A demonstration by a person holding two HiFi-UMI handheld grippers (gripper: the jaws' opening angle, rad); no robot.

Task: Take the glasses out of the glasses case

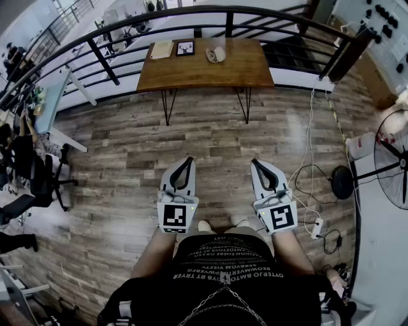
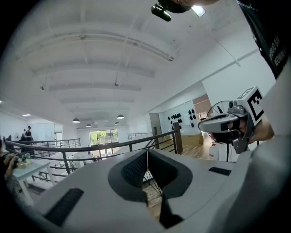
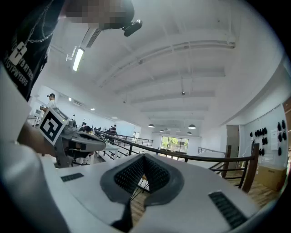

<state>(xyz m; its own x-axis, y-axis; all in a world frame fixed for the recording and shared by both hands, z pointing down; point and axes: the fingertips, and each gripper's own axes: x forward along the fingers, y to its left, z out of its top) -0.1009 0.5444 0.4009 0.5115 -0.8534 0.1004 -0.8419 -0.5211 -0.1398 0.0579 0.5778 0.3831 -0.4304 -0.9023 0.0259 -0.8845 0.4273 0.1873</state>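
Observation:
A pale glasses case (image 1: 215,55) lies on the far wooden table (image 1: 248,70); the glasses themselves cannot be made out at this distance. Both grippers are held level close to the person's body, well short of the table. In the head view my left gripper (image 1: 190,160) and my right gripper (image 1: 254,162) point at the table with their jaws together. The left gripper view shows its own tips (image 2: 147,150) meeting with nothing between them. The right gripper (image 3: 143,156) is likewise shut and empty.
A black-and-white marker card (image 1: 185,48) and a tan pad (image 1: 161,49) also lie on the table. A black railing (image 1: 191,13) runs behind it. A standing fan (image 1: 395,167) and cables with a power strip (image 1: 317,227) are at the right, office chairs (image 1: 38,181) at the left.

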